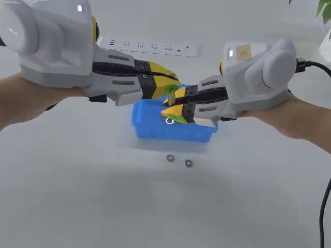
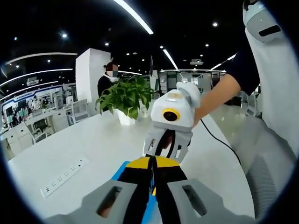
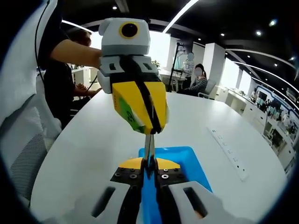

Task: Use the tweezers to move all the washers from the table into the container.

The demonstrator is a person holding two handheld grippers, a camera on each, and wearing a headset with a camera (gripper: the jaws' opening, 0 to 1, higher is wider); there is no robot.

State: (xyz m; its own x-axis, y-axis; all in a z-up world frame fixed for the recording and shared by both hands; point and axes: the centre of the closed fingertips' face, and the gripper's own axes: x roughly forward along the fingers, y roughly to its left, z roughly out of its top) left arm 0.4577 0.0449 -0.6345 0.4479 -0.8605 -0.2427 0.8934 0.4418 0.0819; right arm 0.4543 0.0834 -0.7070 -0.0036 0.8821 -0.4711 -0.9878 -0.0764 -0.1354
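Note:
Over the blue container (image 1: 153, 129) my two grippers meet nose to nose. The left gripper (image 1: 174, 86) comes in from the left, the right gripper (image 1: 171, 111) from the right. Both are shut on the thin metal tweezers (image 3: 149, 147), which run from the right gripper (image 3: 149, 164) up into the jaws of the left gripper (image 3: 150, 131). One washer (image 1: 169, 121) shows just under the right jaws, above the container's inside; whether the tweezers hold it I cannot tell. Two washers (image 1: 170, 157) (image 1: 187, 163) lie on the white table in front of the container.
A white power strip (image 1: 150, 46) lies on the table behind the container. A potted plant (image 2: 126, 95) stands at the far right end of the table. A black cable (image 1: 325, 196) trails from the right gripper. People sit in the background.

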